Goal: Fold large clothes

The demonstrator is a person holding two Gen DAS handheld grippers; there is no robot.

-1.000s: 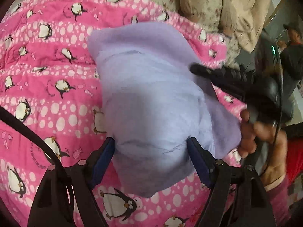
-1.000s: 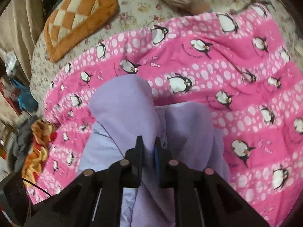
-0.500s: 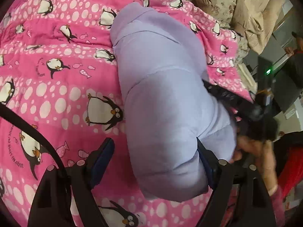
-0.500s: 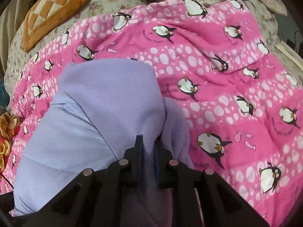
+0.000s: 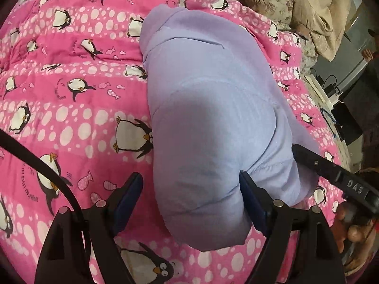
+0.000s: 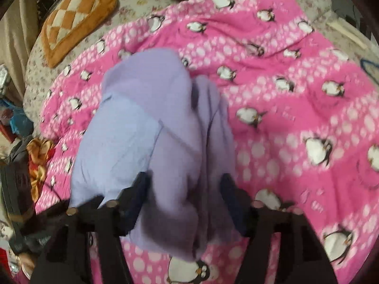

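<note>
The lavender garment [image 5: 213, 108] is laid mid-frame on the penguin quilt [image 5: 71, 123]; the left gripper [image 5: 190, 184] is spread wide, and the right gripper [image 6: 184, 187] (blurred) has just been opening, fabric lying between its released jaws.

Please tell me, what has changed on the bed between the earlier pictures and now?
The right gripper, which was pinched shut on the lilac garment, has just been opening; the cloth lies between its jaws, no longer pinched. The garment, lifted before, has come down onto the pink penguin blanket as a folded bundle. The left gripper stays open around the bundle's near end. The blanket has not shifted.
</note>
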